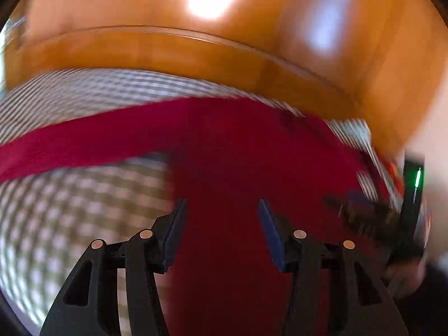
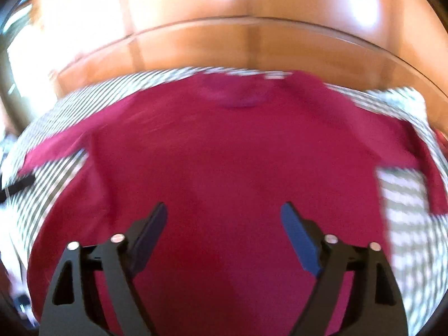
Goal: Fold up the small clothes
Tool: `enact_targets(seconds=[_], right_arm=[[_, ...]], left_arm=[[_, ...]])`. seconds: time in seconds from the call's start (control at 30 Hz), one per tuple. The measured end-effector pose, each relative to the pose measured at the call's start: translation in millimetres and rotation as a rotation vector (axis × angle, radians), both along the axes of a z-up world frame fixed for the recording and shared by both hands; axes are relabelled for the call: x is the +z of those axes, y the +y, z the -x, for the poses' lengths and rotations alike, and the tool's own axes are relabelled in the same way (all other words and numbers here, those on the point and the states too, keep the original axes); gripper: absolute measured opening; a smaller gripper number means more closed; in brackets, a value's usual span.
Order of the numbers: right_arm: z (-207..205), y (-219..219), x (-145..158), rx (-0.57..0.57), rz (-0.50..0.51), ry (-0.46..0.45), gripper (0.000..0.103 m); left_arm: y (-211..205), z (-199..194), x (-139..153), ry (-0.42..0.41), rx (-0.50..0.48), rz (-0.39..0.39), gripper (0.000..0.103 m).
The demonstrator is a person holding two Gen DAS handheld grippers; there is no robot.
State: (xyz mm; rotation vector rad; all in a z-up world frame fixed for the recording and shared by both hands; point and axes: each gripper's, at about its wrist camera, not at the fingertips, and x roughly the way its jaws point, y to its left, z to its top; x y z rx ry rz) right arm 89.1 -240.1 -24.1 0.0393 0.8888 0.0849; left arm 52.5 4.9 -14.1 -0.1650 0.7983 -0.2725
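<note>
A small dark red long-sleeved shirt (image 2: 224, 151) lies spread flat on a checked cloth (image 2: 408, 212), collar at the far side, sleeves out to both sides. My right gripper (image 2: 224, 210) is open and empty above the shirt's lower body. In the left wrist view the shirt (image 1: 240, 145) fills the middle, one sleeve (image 1: 70, 145) stretching left. My left gripper (image 1: 222, 205) is open and empty above the shirt's body. Both views are blurred by motion.
The checked cloth (image 1: 56, 224) covers part of a glossy wooden table (image 1: 168, 47) whose far edge curves behind the shirt. The right gripper's body, with a green light (image 1: 417, 179), shows at the right of the left wrist view.
</note>
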Motion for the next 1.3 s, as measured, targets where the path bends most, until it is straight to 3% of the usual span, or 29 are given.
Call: enact_targets(seconds=[0.1, 0.2, 0.3, 0.37, 0.43, 0.57, 0.6, 0.63, 0.87, 1.0, 1.1, 1.23, 1.27, 1.3], right_arm=[[18, -72, 9, -0.169, 0.076, -0.026, 0.076], [23, -145, 15, -0.307, 0.179, -0.024, 0.076], [17, -186, 7, -0.369, 0.253, 0.006, 0.076], [4, -208, -7, -0.387, 0.292, 0.047, 0.075], [-8, -221, -21, -0.401, 0.306, 0.084, 0.07], [-24, -243, -37, -0.415, 0.249, 0.14, 0.046], [-25, -242, -32, -0.412, 0.278, 0.143, 0.014], [-24, -243, -24, -0.41, 0.283, 0.141, 0.001], [19, -274, 82, -0.456, 0.136, -0.058, 0.002], [18, -314, 127, -0.537, 0.027, -0.108, 0.002], [-2, -352, 136, -0.635, 0.003, -0.091, 0.002], [-29, -410, 117, -0.778, -0.022, -0.005, 0.002], [-32, -420, 110, -0.793, -0.052, 0.007, 0.004], [-33, -429, 106, -0.818, -0.065, 0.006, 0.017]], left_arm=[[-40, 1, -14, 0.028, -0.1, -0.052, 0.051], [-56, -5, -30, 0.07, -0.118, -0.075, 0.051], [-59, -18, -55, 0.174, -0.091, -0.078, 0.051], [-55, -21, -61, 0.188, -0.077, -0.036, 0.051], [-58, -20, -62, 0.19, -0.083, -0.049, 0.051], [-66, -20, -63, 0.182, -0.097, -0.098, 0.054], [-66, -21, -63, 0.182, -0.097, -0.105, 0.054], [-65, -20, -61, 0.184, -0.095, -0.107, 0.054], [-62, -21, -61, 0.189, -0.091, -0.111, 0.054], [-61, -25, -59, 0.202, -0.083, -0.095, 0.054], [-60, -27, -59, 0.21, -0.079, -0.088, 0.054], [-59, -29, -58, 0.216, -0.079, -0.092, 0.054], [-60, -29, -58, 0.217, -0.079, -0.096, 0.054], [-60, -30, -58, 0.218, -0.081, -0.1, 0.054]])
